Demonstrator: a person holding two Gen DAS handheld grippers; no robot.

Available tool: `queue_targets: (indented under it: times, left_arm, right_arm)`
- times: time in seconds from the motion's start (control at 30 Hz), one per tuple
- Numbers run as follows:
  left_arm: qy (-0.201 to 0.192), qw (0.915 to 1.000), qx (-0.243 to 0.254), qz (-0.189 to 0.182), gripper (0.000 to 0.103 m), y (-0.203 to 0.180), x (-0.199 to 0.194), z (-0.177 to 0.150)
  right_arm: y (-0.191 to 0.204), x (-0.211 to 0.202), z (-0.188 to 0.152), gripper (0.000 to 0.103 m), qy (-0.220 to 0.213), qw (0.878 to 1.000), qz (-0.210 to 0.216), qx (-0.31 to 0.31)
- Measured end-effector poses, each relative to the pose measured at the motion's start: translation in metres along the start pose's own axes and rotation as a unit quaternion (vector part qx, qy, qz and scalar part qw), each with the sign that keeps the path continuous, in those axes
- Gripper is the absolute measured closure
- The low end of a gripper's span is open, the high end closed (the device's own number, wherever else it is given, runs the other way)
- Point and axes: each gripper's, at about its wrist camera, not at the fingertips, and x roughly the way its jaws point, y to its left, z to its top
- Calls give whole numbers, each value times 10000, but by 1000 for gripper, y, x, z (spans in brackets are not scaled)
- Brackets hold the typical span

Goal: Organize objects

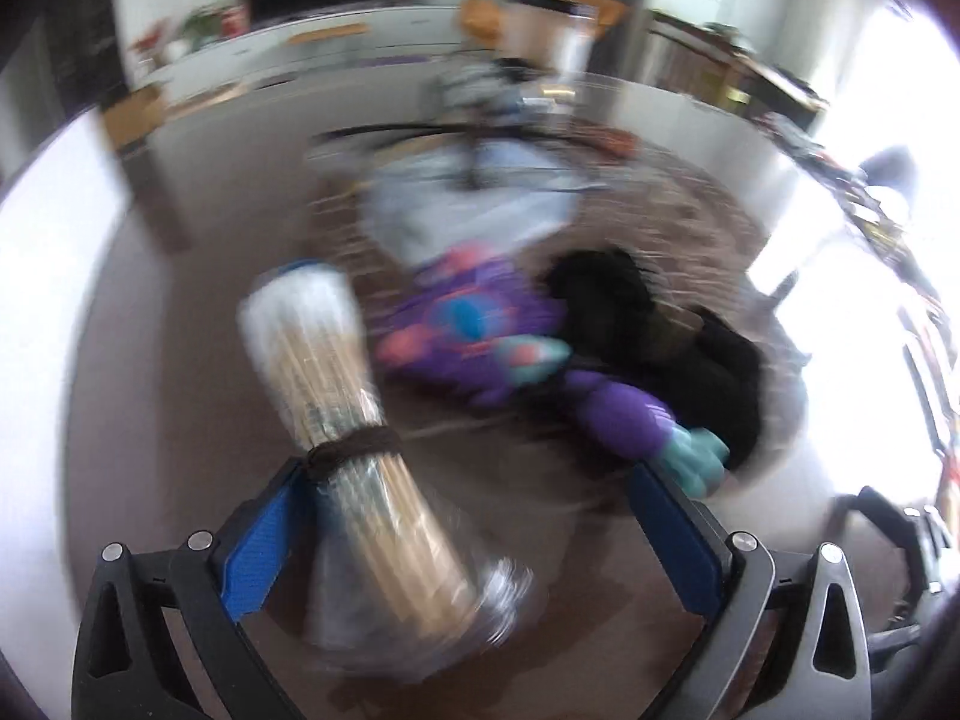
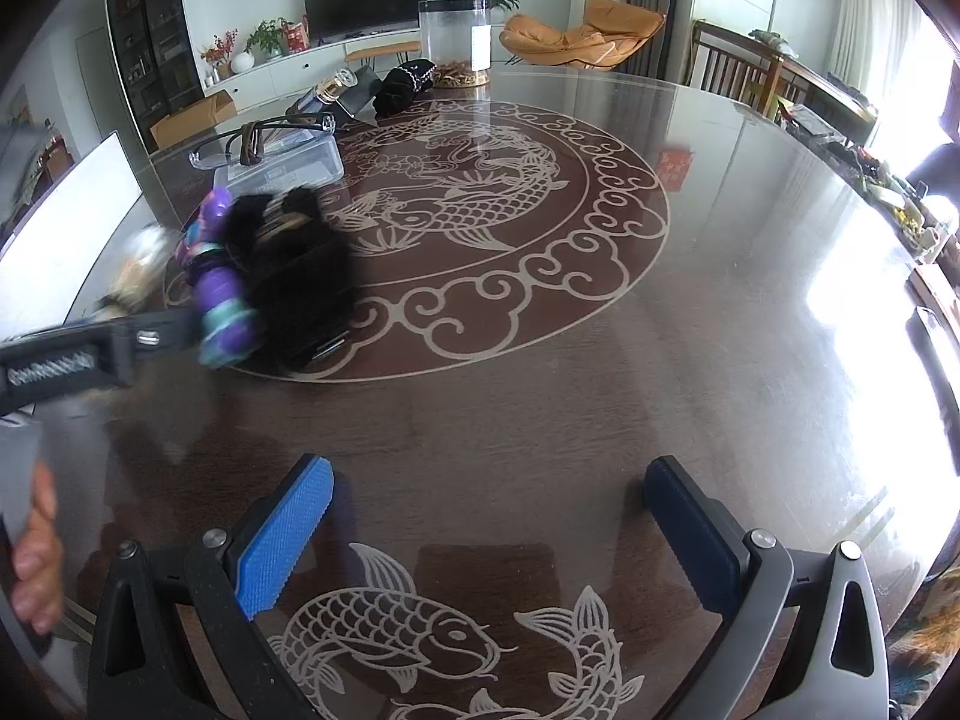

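Left gripper [image 1: 462, 516] has its blue pads spread wide, and a wrapped bundle of wooden sticks [image 1: 348, 438] leans against the left pad in the lower left of that blurred frame; whether it is gripped I cannot tell. Right gripper [image 2: 486, 516] is wide apart over bare table [image 2: 540, 408] at bottom centre. At left centre of the right wrist view, a purple plush toy [image 2: 219, 288] touches a black furry item [image 2: 294, 276], with a clear plastic box [image 2: 282, 162] above them.
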Motion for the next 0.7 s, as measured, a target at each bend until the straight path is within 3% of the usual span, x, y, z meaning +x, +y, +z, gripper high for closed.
queue_targets:
  times: [0.07,0.17,0.47,0.53,0.7]
  left_arm:
    - [14,9996,-129,-244,0,-10,-1,5]
    - [-79,9994,-279,-191,0,-13,-12,1]
    - [24,9969,-478,623,0,30,-33,-55]
    - [16,9956,-317,881,0,25,-31,-58]
    - [-1,9949,-368,943,0,25,-20,-47]
  right_arm:
    - [0,0,0,0,-1,10000,-1,-5]
    - [0,0,0,0,-7,10000,6,-13]
    - [0,0,0,0,-6,10000,1,-1]
    - [0,0,0,0,-7,10000,1,-3]
    - [0,0,0,0,-6,10000,1,-3]
